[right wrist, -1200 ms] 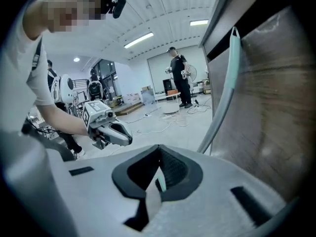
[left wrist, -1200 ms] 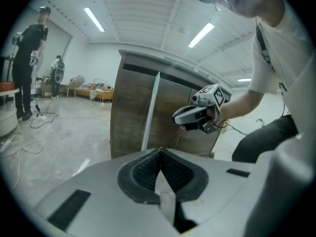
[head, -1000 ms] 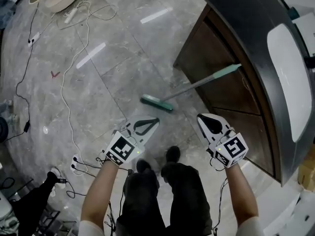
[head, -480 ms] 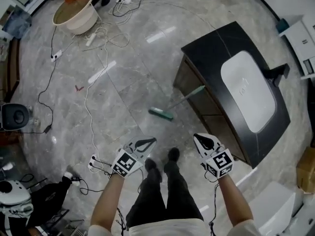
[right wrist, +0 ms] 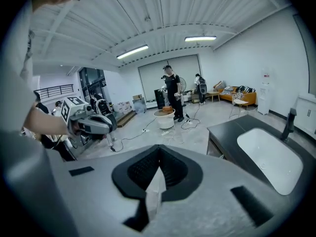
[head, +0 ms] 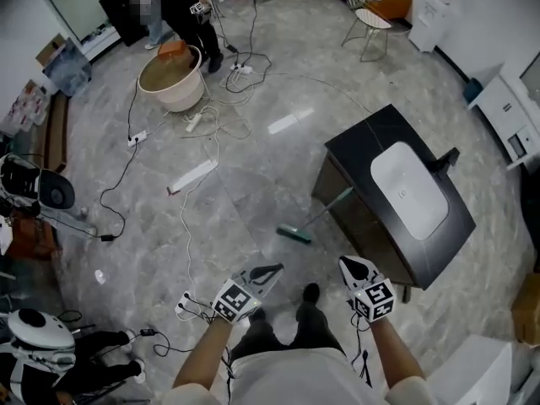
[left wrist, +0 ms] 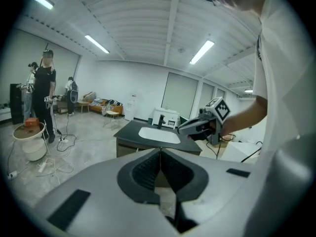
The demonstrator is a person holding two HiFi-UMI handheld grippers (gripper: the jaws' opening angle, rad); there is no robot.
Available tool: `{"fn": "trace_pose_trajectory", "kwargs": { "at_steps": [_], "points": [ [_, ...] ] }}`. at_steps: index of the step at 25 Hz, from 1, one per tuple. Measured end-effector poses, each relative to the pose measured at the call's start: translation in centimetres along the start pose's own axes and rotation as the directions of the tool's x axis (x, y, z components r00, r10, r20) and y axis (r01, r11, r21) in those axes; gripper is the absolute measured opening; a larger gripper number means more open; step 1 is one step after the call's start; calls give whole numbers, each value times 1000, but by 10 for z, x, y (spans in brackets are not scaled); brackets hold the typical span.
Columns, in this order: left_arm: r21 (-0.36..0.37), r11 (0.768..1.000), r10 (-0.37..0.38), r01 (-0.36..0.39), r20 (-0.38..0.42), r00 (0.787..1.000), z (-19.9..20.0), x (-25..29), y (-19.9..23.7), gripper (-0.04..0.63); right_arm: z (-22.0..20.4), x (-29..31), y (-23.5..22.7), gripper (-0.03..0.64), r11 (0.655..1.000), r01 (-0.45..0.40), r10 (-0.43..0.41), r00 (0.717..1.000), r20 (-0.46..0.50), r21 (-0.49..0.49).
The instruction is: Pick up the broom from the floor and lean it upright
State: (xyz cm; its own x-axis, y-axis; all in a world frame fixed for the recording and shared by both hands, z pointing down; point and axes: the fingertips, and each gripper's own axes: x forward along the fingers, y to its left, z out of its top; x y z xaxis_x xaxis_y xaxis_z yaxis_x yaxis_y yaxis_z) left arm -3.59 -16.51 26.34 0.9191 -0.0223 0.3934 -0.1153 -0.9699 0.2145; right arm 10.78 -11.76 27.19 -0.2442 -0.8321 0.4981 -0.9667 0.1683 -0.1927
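L gripper (head: pixel 272 269) & R gripper (head: pixel 347 263): jaws closed together, both empty. Well apart from them the broom (head: pixel 325 212): head on floor (head: pixel 253 163), handle tip leaning vs sink cabinet (head: pixel 359 153) side

A black sink cabinet (head: pixel 359 154) stands on the grey marble floor (head: pixel 253 192). Well beyond it sits a beige tub (head: pixel 173 78), with white cables (head: pixel 218 125) nearby.

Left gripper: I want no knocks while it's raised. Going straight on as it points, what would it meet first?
Probably the dark sink cabinet, which sits right beyond the shut left gripper; the right gripper hangs off to one side. Depth is uncertain.
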Motion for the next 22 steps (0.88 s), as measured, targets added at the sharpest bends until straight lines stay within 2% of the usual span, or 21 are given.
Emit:
{"fn": "trace_pose_trajectory", "kwargs": {
  "at_steps": [6,10,17,22],
  "points": [
    [17,999,-38,37,23,999,17,-79,-8,11,23,-19,73,2,996,90,-90,995,46,8],
    [10,998,-55,55,67,996,21,-123,-25,11,28,-39,116,2,989,147,-148,986,71,23],
    [83,989,-126,121,58,990,27,-153,-50,11,29,-81,161,2,970,241,-243,965,98,34],
    [99,987,-132,125,67,989,33,-157,-89,11,21,-128,166,2,962,265,-271,955,124,61]
  ]
}}
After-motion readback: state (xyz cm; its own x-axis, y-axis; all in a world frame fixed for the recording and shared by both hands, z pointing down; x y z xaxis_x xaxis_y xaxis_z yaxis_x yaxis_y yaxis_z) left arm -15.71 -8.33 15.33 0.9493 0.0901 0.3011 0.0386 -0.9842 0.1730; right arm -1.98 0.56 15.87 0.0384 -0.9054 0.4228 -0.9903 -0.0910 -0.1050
